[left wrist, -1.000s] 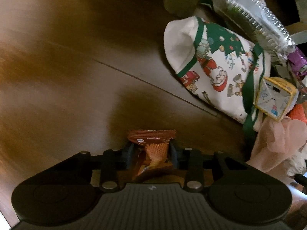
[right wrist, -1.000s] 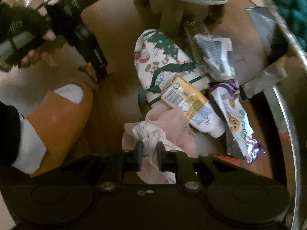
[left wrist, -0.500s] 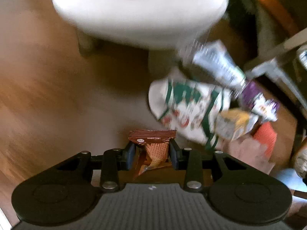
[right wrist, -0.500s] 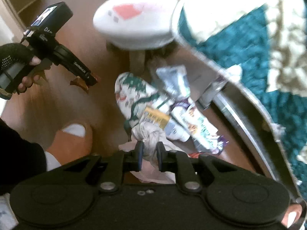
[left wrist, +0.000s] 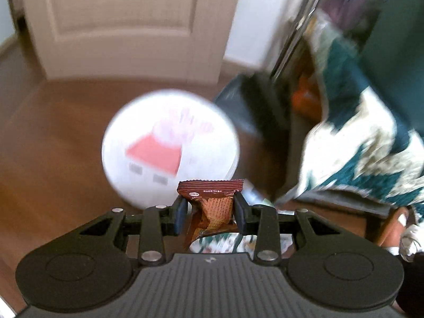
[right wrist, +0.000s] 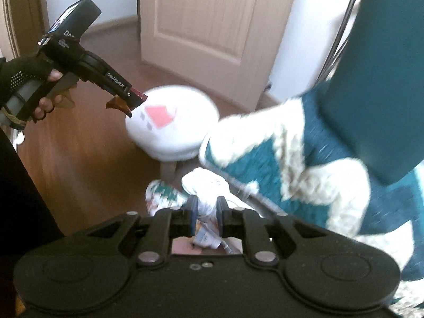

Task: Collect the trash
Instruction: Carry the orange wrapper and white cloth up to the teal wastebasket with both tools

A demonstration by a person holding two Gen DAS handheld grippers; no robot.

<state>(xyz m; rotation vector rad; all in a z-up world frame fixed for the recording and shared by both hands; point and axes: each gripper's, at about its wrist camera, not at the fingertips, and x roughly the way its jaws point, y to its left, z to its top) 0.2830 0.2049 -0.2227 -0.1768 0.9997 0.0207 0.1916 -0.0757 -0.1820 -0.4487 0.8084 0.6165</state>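
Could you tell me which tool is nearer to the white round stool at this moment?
Left. In the right wrist view the left tool, shut on a brown wrapper, hangs just beside the stool. The right tool, gripping a white wad, sits further from it.

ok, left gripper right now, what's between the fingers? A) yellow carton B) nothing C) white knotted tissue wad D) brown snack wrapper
D: the left gripper is closed on a brown snack wrapper, its crimped top edge sticking out above the pads; the white wad is in the right gripper.
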